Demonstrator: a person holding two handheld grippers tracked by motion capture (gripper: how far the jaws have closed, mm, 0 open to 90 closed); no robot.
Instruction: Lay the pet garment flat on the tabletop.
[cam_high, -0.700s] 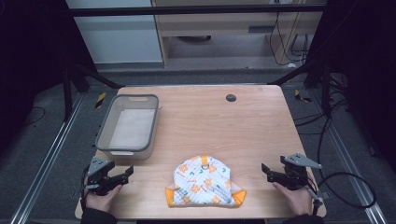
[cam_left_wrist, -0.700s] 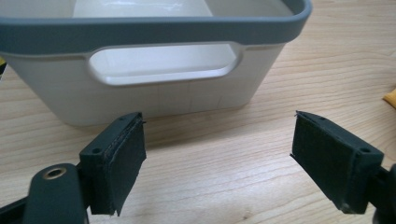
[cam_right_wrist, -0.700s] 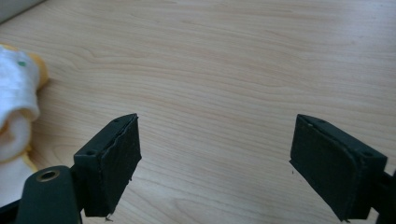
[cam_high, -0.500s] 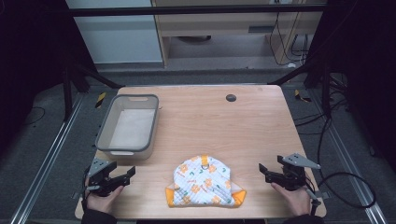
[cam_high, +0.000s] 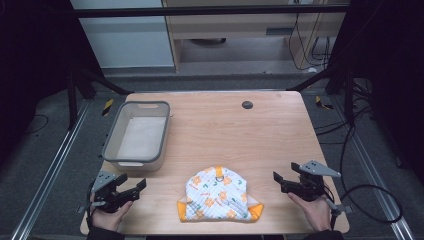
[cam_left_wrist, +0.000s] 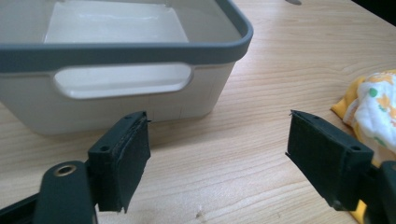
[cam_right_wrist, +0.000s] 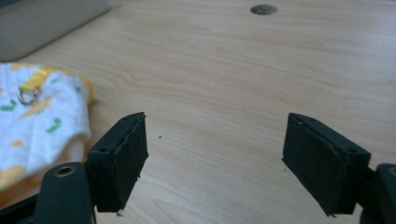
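We look down on the wooden table (cam_high: 280, 135), its near edge cut off below. The grey bin (cam_high: 136, 134) sits at its left, front wall cropped in the left gripper view. The patterned cloth (cam_high: 218, 195) lies near the front edge, between our hands; its metal ring (cam_right_wrist: 27, 96) shows up close. Left gripper (cam_high: 131, 187) and right gripper (cam_high: 280, 181) hover low, jaws spread wide, gripping nothing.

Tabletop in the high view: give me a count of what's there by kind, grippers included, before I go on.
Plastic bin: 1
Patterned cloth: 1
Dark round disc set in the table: 1
Grippers: 2, the left gripper and the right gripper, both open
Total: 5
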